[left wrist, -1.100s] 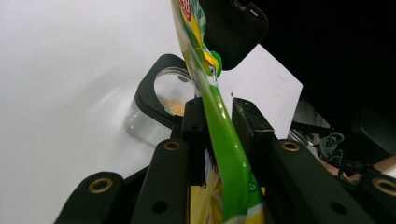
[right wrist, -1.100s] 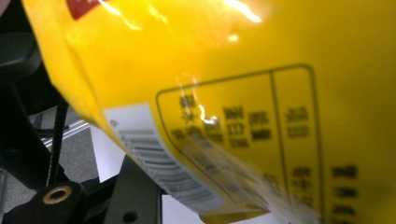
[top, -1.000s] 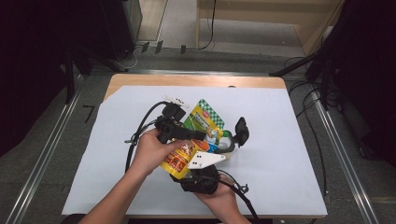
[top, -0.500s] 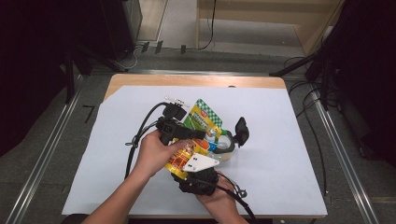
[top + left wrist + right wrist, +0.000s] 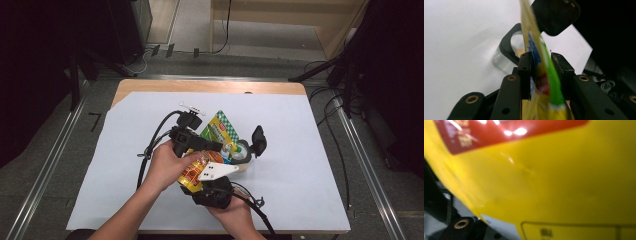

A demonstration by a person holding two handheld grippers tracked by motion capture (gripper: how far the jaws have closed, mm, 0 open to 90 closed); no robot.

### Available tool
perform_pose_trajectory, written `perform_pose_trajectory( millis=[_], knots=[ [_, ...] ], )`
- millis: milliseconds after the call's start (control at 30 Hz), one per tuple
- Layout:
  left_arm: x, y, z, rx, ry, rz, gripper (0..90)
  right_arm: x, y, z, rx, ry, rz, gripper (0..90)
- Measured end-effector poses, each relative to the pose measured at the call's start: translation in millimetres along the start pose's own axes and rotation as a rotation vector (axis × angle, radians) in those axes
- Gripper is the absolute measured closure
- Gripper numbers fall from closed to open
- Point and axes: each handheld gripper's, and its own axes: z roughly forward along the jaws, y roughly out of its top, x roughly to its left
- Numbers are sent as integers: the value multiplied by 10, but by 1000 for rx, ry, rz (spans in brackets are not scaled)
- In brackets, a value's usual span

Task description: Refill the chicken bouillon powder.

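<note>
Snack bag, yellow and green, centre of the high view, above the white-covered table, touching a glass jar with its black lid flipped open. Left claw narrow, pads either side of the bag's top edge, just opened slightly. Right claw at the bag's lower end, grip unclear.

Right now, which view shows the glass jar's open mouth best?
The left gripper view: the jar lies beyond the jaws, mouth toward the camera, partly behind the snack bag. The high view shows the jar small, beside its black lid.
</note>
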Motion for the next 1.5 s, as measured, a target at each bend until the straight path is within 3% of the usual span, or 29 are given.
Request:
perform_pose_trajectory(
  millis=[133, 467, 700, 833, 1000, 1200, 1433, 1500],
  knots=[
    [-37, 3, 16, 4, 12, 13, 698, -66, -7, -13, -28, 41, 71, 673],
    [-64, -7, 22, 40, 86, 49, 857, -15, -14, 22, 5, -9, 26, 627],
    [-13, 4, -24, 70, 94, 22, 900, 39, -22, 52, 40, -72, -39, 581],
    [30, 8, -66, 67, 110, 13, 900, 15, -19, 35, 44, -91, -19, 530],
    [20, 6, -32, 67, 111, 9, 900, 12, -27, 27, 48, -110, 2, 538],
    [10, 21, -40, 70, 97, 21, 898, -8, -13, -19, 27, -67, 32, 576],
    [28, 35, -52, 61, 6, 13, 783, -39, 28, -94, -46, 38, 81, 602],
    [10, 39, -42, 60, 9, 15, 770, -52, 31, -109, -52, 60, 85, 602]
  ],
)
